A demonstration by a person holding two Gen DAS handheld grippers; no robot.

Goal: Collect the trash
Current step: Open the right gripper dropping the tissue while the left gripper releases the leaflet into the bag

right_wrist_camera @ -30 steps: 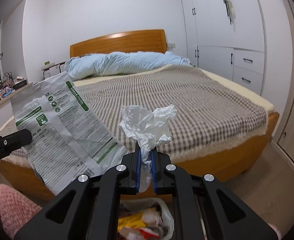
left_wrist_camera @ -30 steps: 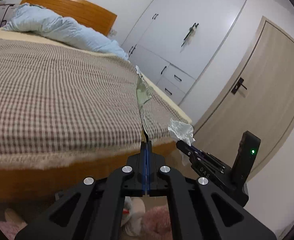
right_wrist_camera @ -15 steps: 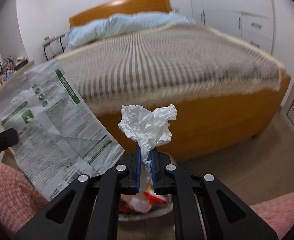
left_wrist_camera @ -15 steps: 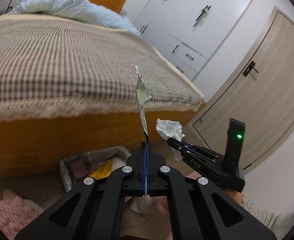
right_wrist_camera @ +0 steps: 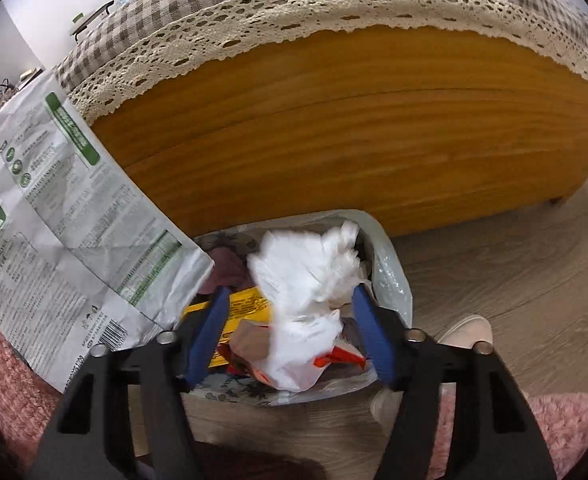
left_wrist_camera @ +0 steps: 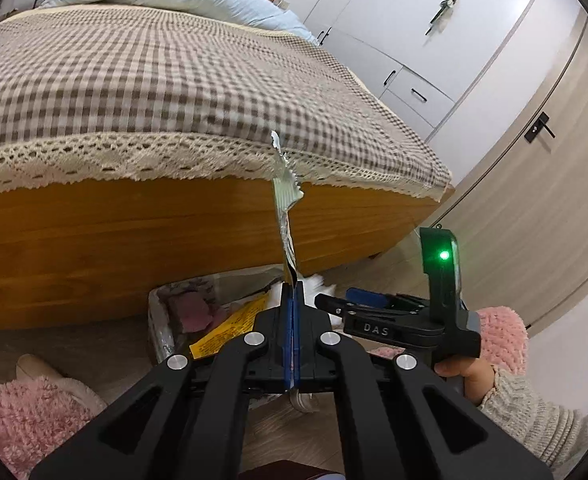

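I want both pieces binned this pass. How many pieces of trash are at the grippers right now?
2. A printed wrapper is clamped in the left gripper, beside the trash bin. A crumpled tissue sits between the right gripper's just-opened jaws, above the bin.

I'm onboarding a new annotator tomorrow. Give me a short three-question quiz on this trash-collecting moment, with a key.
1. True or false: the right gripper is clamped tight on the crumpled white tissue.
2. What does the left gripper hold?
A. a flat green-printed white wrapper
B. a pink slipper
C. a blue pillow
3. Fill in: the lined trash bin stands on the floor in front of the wooden ____.

Key
1. False: its jaws have just been opening, and the tissue sits loose between the pads, above the bin.
2. A
3. bed frame
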